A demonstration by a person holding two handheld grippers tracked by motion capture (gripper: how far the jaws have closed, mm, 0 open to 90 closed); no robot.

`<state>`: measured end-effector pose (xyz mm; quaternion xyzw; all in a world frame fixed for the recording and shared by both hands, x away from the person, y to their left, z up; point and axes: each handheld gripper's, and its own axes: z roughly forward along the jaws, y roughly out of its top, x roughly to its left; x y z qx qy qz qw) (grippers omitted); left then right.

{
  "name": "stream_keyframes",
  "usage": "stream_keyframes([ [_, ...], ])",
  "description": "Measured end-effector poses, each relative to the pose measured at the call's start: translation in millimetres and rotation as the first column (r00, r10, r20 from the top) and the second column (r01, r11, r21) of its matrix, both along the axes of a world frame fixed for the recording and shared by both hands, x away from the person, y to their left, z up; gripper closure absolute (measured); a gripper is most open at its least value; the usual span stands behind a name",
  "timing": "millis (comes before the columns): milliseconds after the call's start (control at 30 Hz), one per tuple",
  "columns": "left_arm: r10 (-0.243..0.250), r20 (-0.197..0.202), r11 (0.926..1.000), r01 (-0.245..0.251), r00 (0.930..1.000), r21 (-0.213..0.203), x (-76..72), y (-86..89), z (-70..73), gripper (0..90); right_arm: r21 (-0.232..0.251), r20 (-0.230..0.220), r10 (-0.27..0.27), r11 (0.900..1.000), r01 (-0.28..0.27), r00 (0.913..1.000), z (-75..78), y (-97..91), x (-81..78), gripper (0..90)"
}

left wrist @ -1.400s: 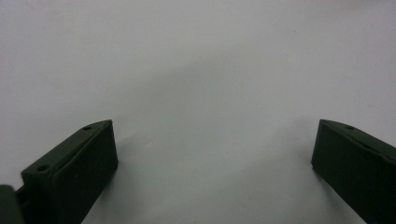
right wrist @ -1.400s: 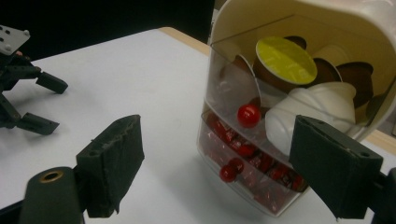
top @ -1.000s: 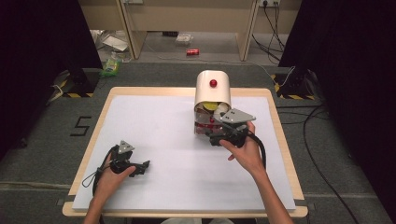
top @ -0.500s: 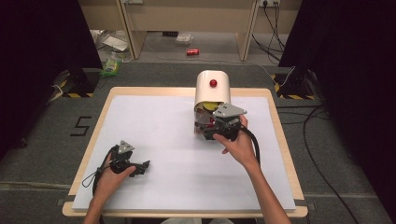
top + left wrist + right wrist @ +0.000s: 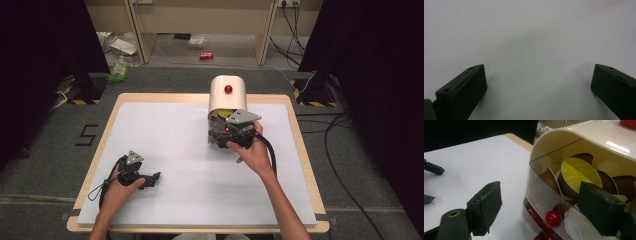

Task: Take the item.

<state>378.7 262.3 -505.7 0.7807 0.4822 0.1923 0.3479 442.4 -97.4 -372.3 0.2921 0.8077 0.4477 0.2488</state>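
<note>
- Right tool (image 5: 226, 138): jaws wide apart, gripping nothing, held at the front of the capsule dispenser (image 5: 227, 95).
- In the right gripper view, one jaw stands off to the side of the dispenser over bare desk (image 5: 474, 162); the other sits in front of the clear upper drawer (image 5: 541, 187).
- The task's things lie directly ahead of this tool: a yellow-lidded capsule (image 5: 579, 173) among brown ones in the upper drawer, and a red knob (image 5: 553, 218) lower down, between the jaws.
- Left tool (image 5: 150, 179): jaws spread, empty, resting low over the white sheet (image 5: 529, 37), well apart from the dispenser.
- Judgement: the step in hand appears to be reaching for a drawer knob or a capsule.
- Risk: the jaws straddle the dispenser's corner, not the knob. Closing from here would likely pinch the clear wall or miss altogether.
- Risk: the dispenser stands free on the desk with nothing bracing it. A push or pull from the right tool could slide or tip it.
- Risk: the capsules lie loosely heaped and tilted. A nudge could shift the pile or spill one.
</note>
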Motion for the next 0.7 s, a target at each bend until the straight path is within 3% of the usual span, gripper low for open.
stream_keyframes([
  [400,0.000,0.000,1.0000,0.000,1.0000,0.000,-0.1,0.0,0.0,0.0,-0.023,0.000,0.009,0.9997,-0.009,1.0000,-2.0,1.5,-0.8,18.8],
  [700,0.000,0.000,1.0000,0.000,1.0000,-0.001,-0.1,0.1,0.0,0.0,-0.026,-0.030,0.037,0.9990,-0.038,0.9989,0.1,-1.0,-6.9,18.9],
])
